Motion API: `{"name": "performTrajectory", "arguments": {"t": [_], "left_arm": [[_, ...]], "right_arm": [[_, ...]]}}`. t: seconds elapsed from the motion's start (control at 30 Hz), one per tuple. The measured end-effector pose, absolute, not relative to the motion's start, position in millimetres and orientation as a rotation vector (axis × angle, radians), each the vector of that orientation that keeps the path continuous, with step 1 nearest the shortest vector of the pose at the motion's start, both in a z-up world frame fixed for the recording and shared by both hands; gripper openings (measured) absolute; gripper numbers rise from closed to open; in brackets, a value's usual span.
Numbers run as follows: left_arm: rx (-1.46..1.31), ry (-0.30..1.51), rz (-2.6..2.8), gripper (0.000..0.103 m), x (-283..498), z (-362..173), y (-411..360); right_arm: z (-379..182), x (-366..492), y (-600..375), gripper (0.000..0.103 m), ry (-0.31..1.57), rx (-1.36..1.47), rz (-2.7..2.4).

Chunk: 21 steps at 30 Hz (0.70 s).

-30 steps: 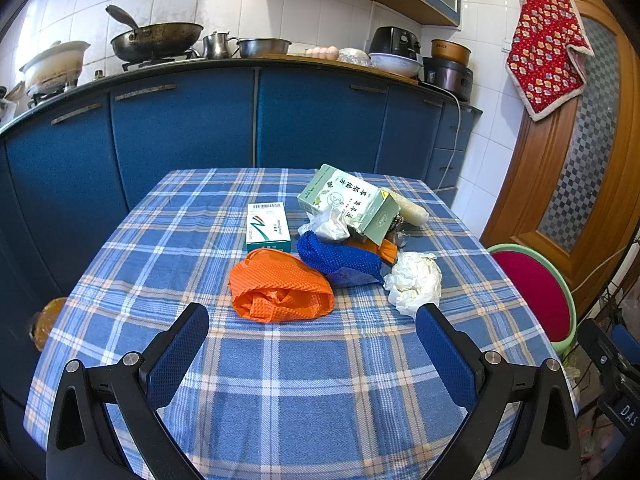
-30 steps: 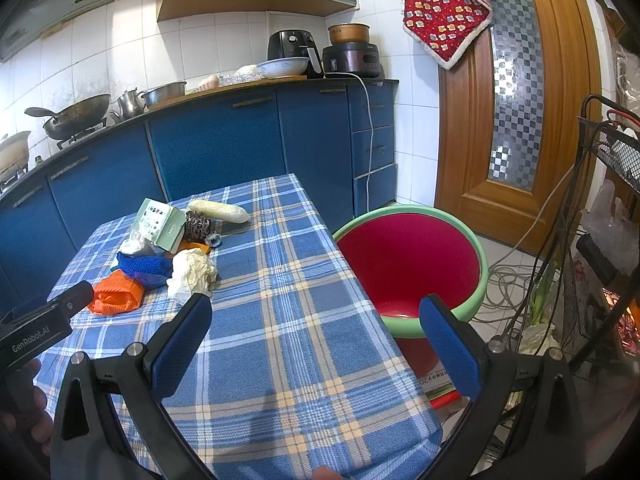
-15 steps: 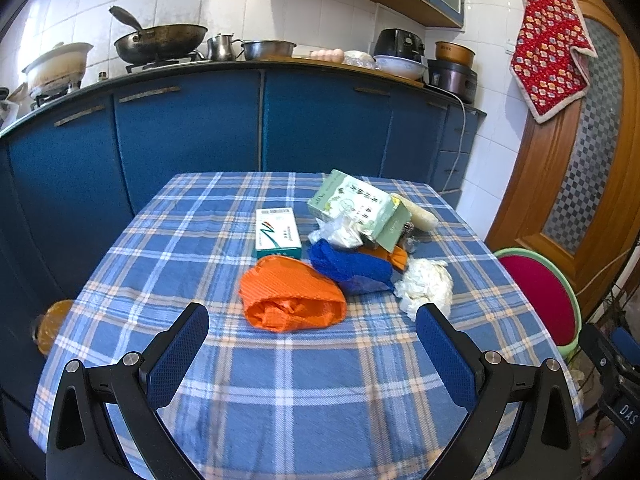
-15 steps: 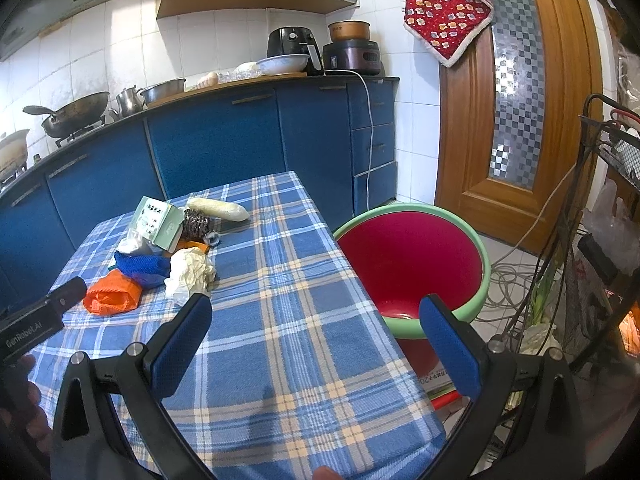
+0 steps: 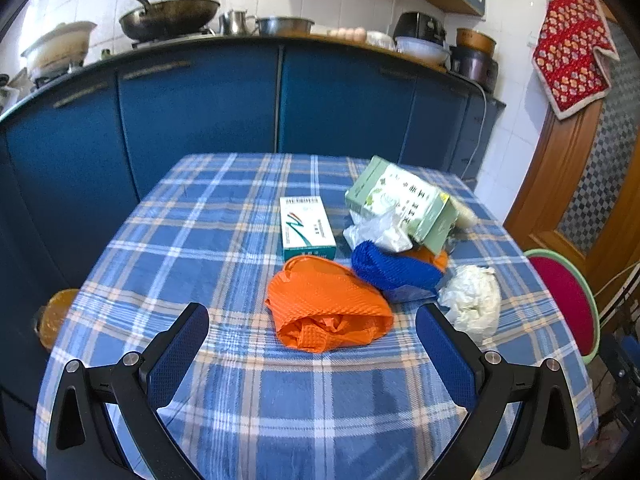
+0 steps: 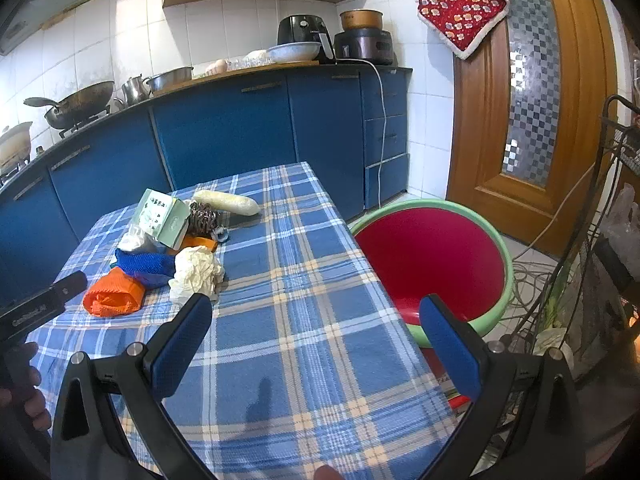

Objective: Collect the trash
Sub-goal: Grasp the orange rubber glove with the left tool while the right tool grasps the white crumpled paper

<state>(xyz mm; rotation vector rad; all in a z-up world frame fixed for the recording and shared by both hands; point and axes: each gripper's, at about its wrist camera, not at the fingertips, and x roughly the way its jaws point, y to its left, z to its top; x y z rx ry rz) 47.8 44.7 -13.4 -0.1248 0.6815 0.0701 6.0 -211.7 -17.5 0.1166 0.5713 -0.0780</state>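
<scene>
Left gripper [image 5: 312, 316] jaws wide apart, lined up on orange bag [image 5: 326, 306], likely first pick. Right gripper [image 6: 316, 316] gaping, empty, parked near red basin [image 6: 436, 264], probable dump spot.

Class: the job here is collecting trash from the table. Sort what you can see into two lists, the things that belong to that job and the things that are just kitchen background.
Belongs to the job:
orange bag
blue bag
crumpled white paper
green carton
small teal box
red basin, the likely bin

Just lying about:
wok
rice cooker
red quilted cloth
</scene>
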Motion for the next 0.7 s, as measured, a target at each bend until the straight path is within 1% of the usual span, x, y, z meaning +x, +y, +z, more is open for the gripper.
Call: {"name": "performTrajectory", "arguments": {"t": [0.63,0.7], "left_arm": [[-0.036,0.845,0.037,0.103,108.0,-52.6,28.7],[-0.033,0.867,0.044,0.101,112.8,-56.9,28.8]], "right_arm": [[-30.5,21.0,-217.9,0.102,0.624,0.128,-0.102],[-30.7,20.8,-219.1,0.102,0.625,0.13,-0.105]]}}
